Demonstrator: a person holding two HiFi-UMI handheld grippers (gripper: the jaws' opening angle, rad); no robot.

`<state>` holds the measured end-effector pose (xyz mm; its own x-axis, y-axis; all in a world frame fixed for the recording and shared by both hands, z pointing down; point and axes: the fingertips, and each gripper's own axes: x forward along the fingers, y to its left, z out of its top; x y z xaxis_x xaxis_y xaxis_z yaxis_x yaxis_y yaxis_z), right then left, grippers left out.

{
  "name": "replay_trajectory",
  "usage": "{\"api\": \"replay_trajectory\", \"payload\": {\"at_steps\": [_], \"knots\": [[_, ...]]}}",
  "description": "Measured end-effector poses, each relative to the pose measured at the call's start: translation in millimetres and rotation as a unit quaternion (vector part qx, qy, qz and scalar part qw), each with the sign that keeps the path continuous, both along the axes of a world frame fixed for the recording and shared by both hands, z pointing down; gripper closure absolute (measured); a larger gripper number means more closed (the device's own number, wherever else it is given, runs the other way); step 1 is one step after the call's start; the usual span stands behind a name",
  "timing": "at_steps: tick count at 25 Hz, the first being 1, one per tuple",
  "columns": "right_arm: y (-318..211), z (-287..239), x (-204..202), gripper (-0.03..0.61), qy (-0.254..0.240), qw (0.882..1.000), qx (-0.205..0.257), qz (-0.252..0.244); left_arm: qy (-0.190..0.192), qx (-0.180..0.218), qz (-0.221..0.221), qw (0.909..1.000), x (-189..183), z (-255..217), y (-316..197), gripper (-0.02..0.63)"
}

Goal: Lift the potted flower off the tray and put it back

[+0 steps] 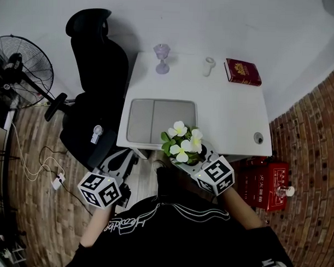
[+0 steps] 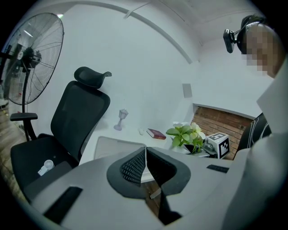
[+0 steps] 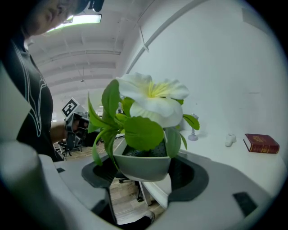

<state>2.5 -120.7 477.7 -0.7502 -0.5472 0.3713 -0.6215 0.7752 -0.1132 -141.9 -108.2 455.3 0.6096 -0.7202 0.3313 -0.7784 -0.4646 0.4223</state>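
Note:
The potted flower (image 1: 182, 143), white blooms and green leaves in a grey pot (image 3: 141, 166), hangs over the front edge of the white table (image 1: 228, 116). It is just off the front right corner of the grey tray (image 1: 157, 102). My right gripper (image 1: 201, 159) is shut on the pot, with a jaw pressing each side in the right gripper view. My left gripper (image 1: 122, 159) stays low at the left, off the table. Its jaws meet with nothing between them (image 2: 146, 150). From the left gripper view the flower (image 2: 185, 134) shows to the right of the tray (image 2: 112, 146).
A purple goblet (image 1: 162, 58), a small white object (image 1: 209, 66) and a red book (image 1: 243, 71) stand along the table's far edge. A black office chair (image 1: 97, 84) and a floor fan (image 1: 21, 70) are on the left. A red box (image 1: 266, 185) sits on the floor at the right.

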Motion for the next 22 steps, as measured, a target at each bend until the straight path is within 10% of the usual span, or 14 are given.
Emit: {"api": "replay_trajectory", "payload": {"at_steps": [22], "knots": [[-120, 61, -22, 0.236, 0.085, 0.996, -0.033, 0.015, 0.008, -0.004, -0.026, 0.9996, -30, -5, -62, 0.578]]}}
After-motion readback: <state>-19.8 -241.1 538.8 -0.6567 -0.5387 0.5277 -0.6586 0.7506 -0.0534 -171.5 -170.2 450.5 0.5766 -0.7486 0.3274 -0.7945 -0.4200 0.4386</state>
